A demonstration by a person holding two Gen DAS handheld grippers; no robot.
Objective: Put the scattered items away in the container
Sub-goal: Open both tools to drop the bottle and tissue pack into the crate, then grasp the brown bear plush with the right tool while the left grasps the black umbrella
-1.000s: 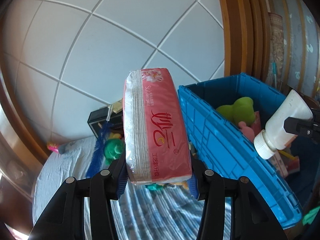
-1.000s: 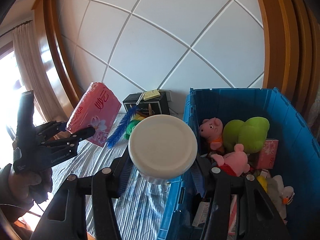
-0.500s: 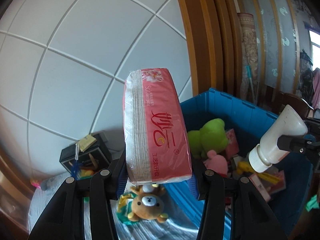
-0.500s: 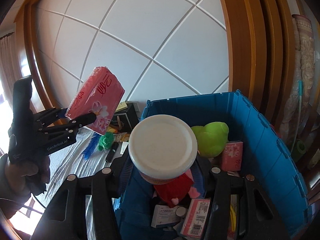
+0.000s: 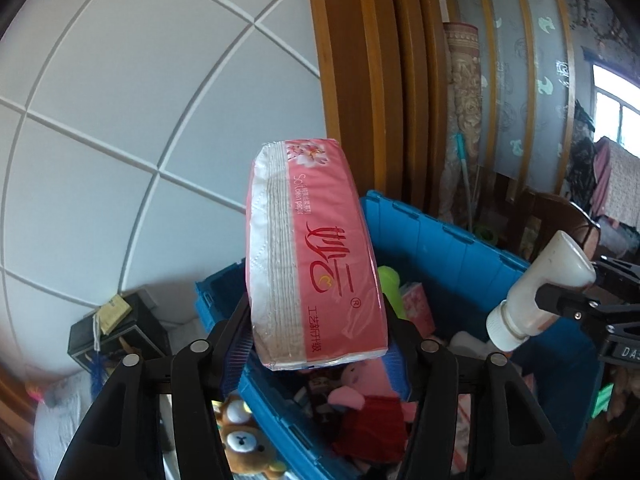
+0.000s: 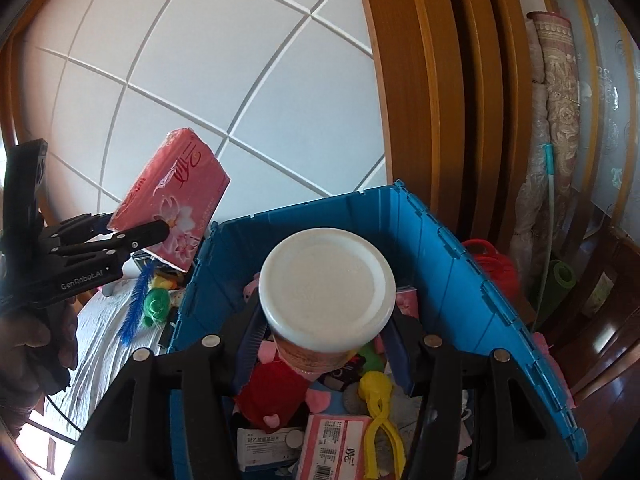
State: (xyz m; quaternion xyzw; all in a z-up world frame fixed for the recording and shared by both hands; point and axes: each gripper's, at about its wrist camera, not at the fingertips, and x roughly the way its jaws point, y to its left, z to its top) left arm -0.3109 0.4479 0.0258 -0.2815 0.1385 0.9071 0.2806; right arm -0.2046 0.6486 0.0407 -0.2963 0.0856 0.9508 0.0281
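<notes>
My left gripper (image 5: 316, 340) is shut on a pink pack of tissues (image 5: 312, 252) and holds it upright over the near left edge of the blue crate (image 5: 452, 248). In the right wrist view the pack (image 6: 172, 196) and the left gripper (image 6: 136, 234) show at the left, beside the crate (image 6: 452, 248). My right gripper (image 6: 324, 344) is shut on a white-bottomed plastic bottle (image 6: 326, 292) above the crate's inside. The bottle (image 5: 540, 292) shows at the right in the left wrist view. The crate holds plush toys, boxes and a yellow clip (image 6: 376, 404).
On the striped cloth left of the crate lie a blue feather (image 6: 138, 300), a green toy (image 6: 156, 306), a bear plush (image 5: 244, 440) and a black box (image 5: 116, 332). A white panelled wall and a wooden frame (image 6: 420, 80) stand behind. A red hose coil (image 6: 492, 264) sits right of the crate.
Both grippers have moved right, toward and over the crate, each carrying its item. The tissue pack is now above the crate's near left edge, the bottle further over the inside.
</notes>
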